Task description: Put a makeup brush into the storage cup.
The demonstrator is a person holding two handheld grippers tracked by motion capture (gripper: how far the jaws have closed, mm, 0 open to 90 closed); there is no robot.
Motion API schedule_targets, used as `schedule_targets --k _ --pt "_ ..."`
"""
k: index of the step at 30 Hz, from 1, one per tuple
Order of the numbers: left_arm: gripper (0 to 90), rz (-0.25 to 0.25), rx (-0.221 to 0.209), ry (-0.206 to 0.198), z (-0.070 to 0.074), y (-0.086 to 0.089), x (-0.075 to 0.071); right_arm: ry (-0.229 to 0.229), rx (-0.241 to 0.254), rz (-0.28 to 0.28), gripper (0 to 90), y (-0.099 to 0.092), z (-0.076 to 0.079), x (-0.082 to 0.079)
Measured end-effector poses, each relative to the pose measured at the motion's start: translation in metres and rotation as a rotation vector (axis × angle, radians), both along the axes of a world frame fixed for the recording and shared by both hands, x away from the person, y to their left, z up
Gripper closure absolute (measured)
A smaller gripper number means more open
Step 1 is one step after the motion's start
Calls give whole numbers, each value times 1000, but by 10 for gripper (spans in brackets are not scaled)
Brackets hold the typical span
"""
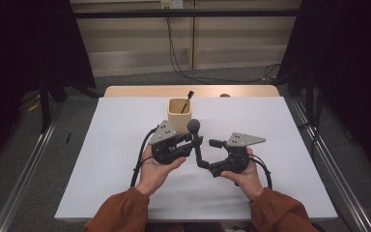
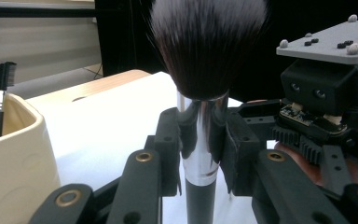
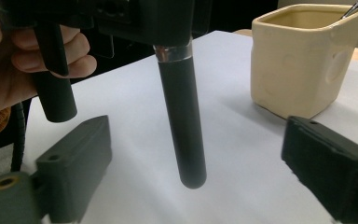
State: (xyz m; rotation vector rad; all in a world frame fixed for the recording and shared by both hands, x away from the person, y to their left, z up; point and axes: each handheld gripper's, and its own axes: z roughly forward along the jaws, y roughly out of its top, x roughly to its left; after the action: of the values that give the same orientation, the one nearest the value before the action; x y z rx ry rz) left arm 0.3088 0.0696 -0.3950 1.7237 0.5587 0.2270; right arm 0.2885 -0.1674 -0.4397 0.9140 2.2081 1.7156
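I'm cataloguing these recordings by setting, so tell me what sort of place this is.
Probably a lab or studio set up for recording: a table under a white sheet, black curtains at both sides, cables running down the back wall, and floor rails beside the table.

Even overhead light, dim bg

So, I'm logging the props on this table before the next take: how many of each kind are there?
Large makeup brush, clamped in the left tongs: 1
Small brow brush, standing in the cup: 1
Cream cup: 1
Total: 3
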Motion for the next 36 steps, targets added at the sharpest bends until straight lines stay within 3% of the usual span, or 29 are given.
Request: schedule_targets --k 12,17,25,29,36 --pt "710 31 -11 -5 6 13 4 5 -5 -6 22 -11 6 -1" --pt "710 42 -13 -3 8 19 5 1 -19 -67 22 -14 6 -1" --pt "709 72 -3 -3 9 31 7 -49 -56 -146 9 -21 2 -7" --pt "710 77 -4 -4 11 37 9 -85 -47 -192 6 -28 4 -13" --pt "709 97 1 -1 12 47 11 -106 -41 -251 1 -48 -2 -22"
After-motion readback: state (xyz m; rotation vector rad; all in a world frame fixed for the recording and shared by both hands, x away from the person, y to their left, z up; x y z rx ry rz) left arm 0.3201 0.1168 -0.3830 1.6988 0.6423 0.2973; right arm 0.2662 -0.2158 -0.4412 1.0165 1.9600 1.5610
